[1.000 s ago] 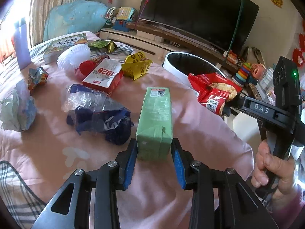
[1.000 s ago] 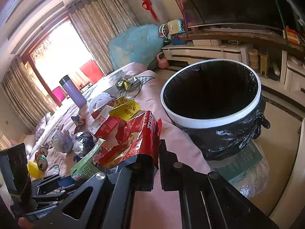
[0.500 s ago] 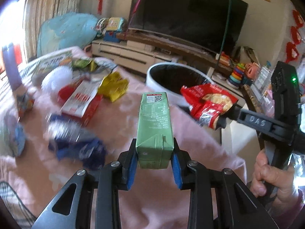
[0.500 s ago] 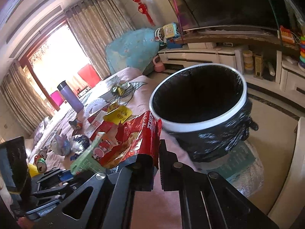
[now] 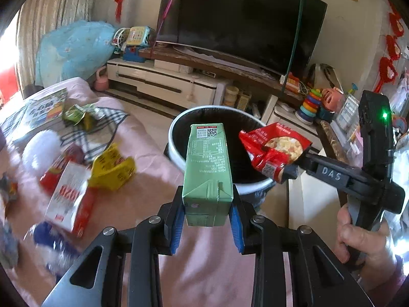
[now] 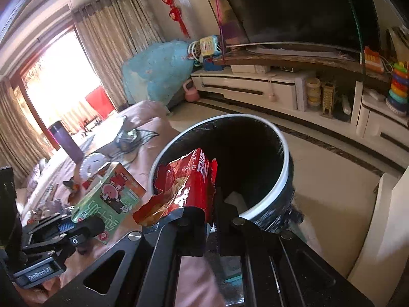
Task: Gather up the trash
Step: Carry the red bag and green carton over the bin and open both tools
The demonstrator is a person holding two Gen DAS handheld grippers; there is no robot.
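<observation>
My left gripper [image 5: 207,220] is shut on a green drink carton [image 5: 207,168] and holds it lifted, pointing at the trash bin [image 5: 176,128], a round white-rimmed bin with a black liner. The carton also shows in the right wrist view [image 6: 110,199]. My right gripper [image 6: 209,217] is shut on a torn red snack bag [image 6: 189,186] and holds it over the near rim of the bin [image 6: 283,151]. In the left wrist view the red bag [image 5: 273,151] hangs over the bin's right side, held by the right gripper [image 5: 286,172].
On the pink tablecloth [image 5: 143,199] lie a red and white box [image 5: 69,194], a yellow wrapper [image 5: 112,168], a green wrapper [image 5: 76,111], a white brush [image 5: 41,148] and blue plastic [image 5: 53,240]. A TV stand [image 6: 255,87] is behind the bin.
My left gripper closed on the green carton, lifted it off the table and swung it right toward the bin. My right gripper moved the red bag over the bin's rim.
</observation>
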